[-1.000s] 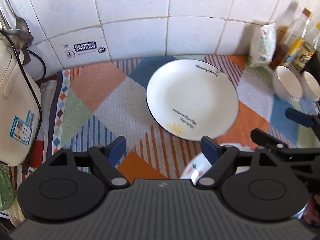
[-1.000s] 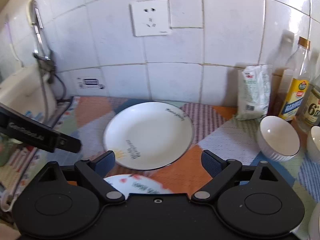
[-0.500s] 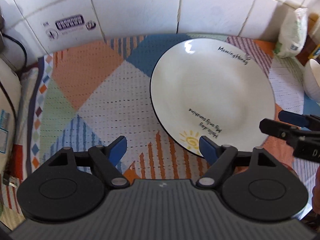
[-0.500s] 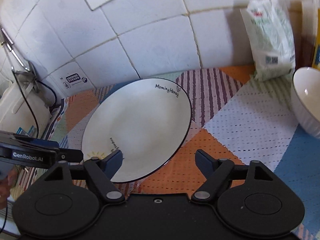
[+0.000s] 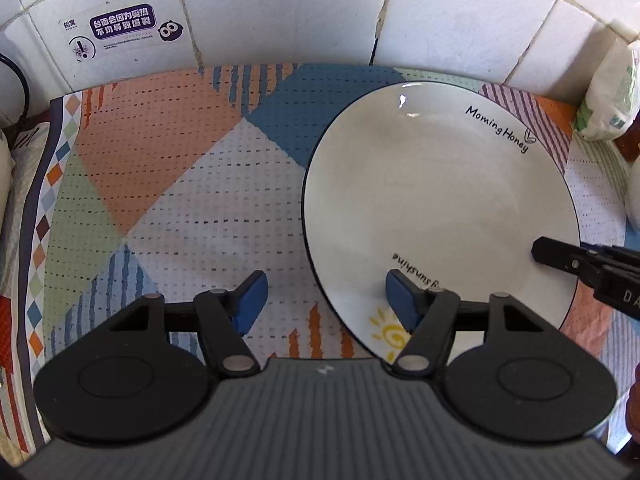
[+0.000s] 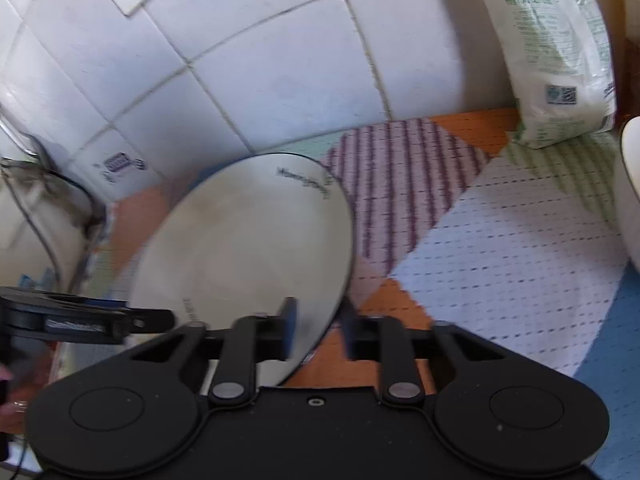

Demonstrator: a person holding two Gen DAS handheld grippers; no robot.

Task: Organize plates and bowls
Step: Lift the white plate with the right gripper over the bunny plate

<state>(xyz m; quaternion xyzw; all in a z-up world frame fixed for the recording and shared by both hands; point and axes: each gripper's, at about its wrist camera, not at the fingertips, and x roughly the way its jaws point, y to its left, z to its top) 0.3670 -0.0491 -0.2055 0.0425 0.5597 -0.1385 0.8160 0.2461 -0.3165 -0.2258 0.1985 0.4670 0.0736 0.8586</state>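
Observation:
A white plate [image 5: 440,200] with a dark rim, black lettering and a yellow sun lies on the patchwork mat [image 5: 160,184]. My left gripper [image 5: 324,300] is open, low over the mat, with its right finger above the plate's near edge. My right gripper [image 6: 318,330] straddles the plate's [image 6: 248,256] near right rim, one finger above and one beneath; the jaws have narrowed but the view is blurred, so contact is unclear. The right gripper's finger also shows over the plate's right edge in the left wrist view [image 5: 576,260].
The tiled wall [image 5: 280,8] rises close behind the mat. A white bag [image 6: 552,52] stands against the wall at the right, and a white bowl's rim [image 6: 628,184] shows at the far right edge. A cord and a white appliance [image 6: 24,208] are at the left.
Both grippers have moved down and in toward the plate. The right gripper's jaws have narrowed around the plate's rim. The left gripper has stayed open.

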